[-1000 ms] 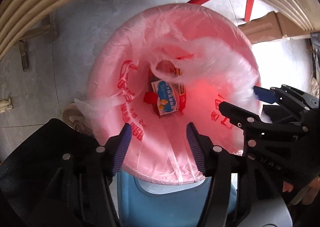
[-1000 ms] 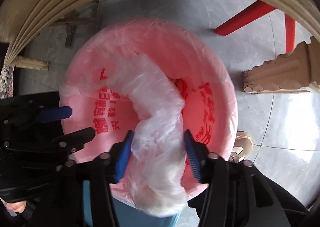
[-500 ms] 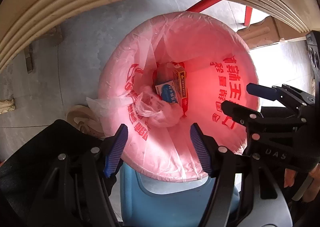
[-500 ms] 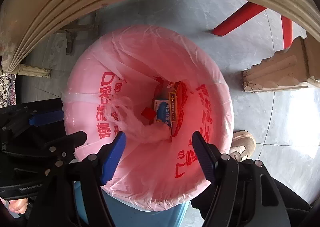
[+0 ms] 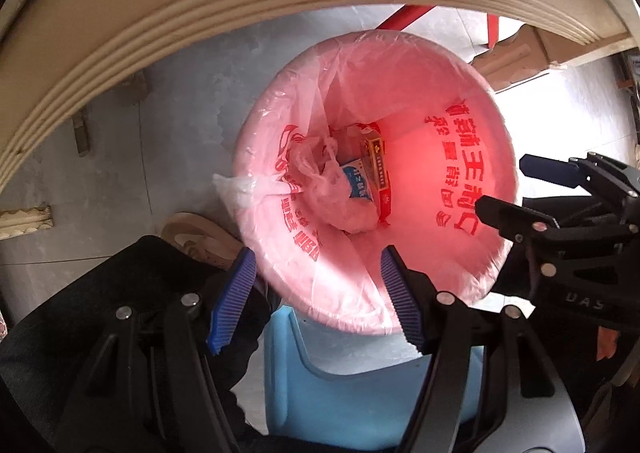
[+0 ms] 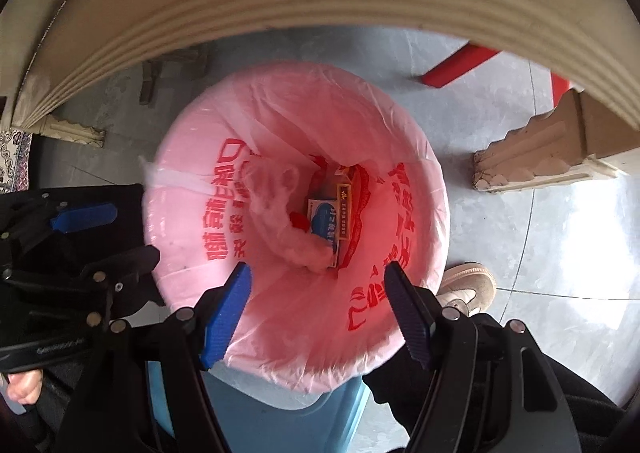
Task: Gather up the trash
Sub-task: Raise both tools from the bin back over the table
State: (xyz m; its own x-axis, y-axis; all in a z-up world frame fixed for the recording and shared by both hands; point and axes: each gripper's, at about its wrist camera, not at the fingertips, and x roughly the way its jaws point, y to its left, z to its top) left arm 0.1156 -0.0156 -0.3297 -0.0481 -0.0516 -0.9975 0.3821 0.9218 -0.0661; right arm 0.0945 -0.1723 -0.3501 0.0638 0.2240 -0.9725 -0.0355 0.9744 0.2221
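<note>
Hovering above the bin, the left gripper (image 5: 316, 293) has its blue-padded fingers spread wide with nothing between them, the near rim of the pink liner bag (image 5: 420, 173) showing in the gap. The right gripper (image 6: 318, 307) is spread just as wide and just as empty, poised over the same near rim. Each tool shows in the other's camera: the right one juts in from the right edge of the left view, the left one from the left edge of the right view, both beside the bin and not touching the bag.

Just below the fingers sits the light blue bin (image 5: 360, 385), the liner folded over its mouth, red print running round the inside. Down at the bottom lies the trash: a crumpled clear plastic bag (image 5: 344, 205) slumped against the left inner wall, touching a small blue-and-white carton (image 5: 358, 183), with a yellowish box (image 5: 376, 161) just behind it. In the right view the same plastic wad (image 6: 288, 221) leans over the carton (image 6: 326, 217).

Beside the bin, a tan shoe (image 5: 200, 241) on one side, another shoe (image 6: 468, 287) on the other, dark trouser legs close under the tools. Beyond, grey tiled floor (image 6: 500, 113), a carved beige furniture foot (image 6: 532, 157), red chair legs (image 6: 456, 67). Arching over the top of both views, a ribbed cream table edge (image 5: 240, 21) overhangs the far side of the bin.
</note>
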